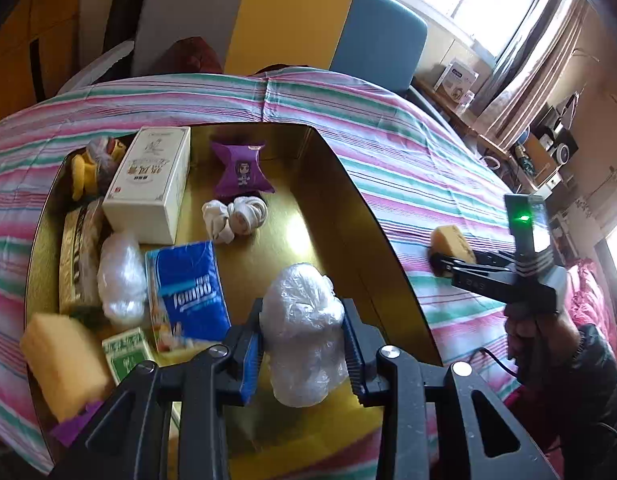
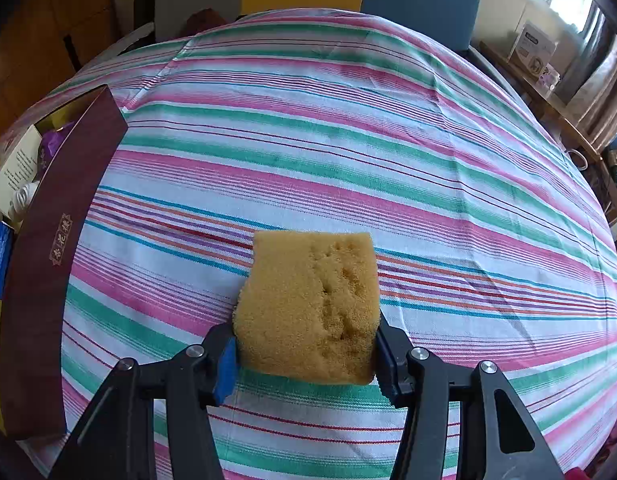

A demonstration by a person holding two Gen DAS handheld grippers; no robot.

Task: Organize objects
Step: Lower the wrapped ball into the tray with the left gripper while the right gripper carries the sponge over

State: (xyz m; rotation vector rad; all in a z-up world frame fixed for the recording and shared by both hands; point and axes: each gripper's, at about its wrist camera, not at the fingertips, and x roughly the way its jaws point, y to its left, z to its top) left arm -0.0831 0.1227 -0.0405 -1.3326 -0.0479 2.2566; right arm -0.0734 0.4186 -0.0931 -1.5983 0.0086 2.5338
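Left tongs (image 1: pixel 304 354) pinch a crumpled plastic bag (image 1: pixel 302 332) over the gold-lined box (image 1: pixel 372 216). To the right, on the striped bedsheet (image 2: pixel 348 128), right tongs (image 2: pixel 306 354) pinch a yellow sponge (image 2: pixel 310 304).

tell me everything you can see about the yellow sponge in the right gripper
The yellow-brown foam sponge block is a chunky, roughly rectangular piece with a porous, grainy surface and several dents and pits on its upper face. The right gripper is closed on its near end, one blue-padded finger pressing each side. It sits low over the pink, green and white striped cloth; whether it touches the cloth is unclear. From the left wrist view it shows small, right of the gold-lined box.
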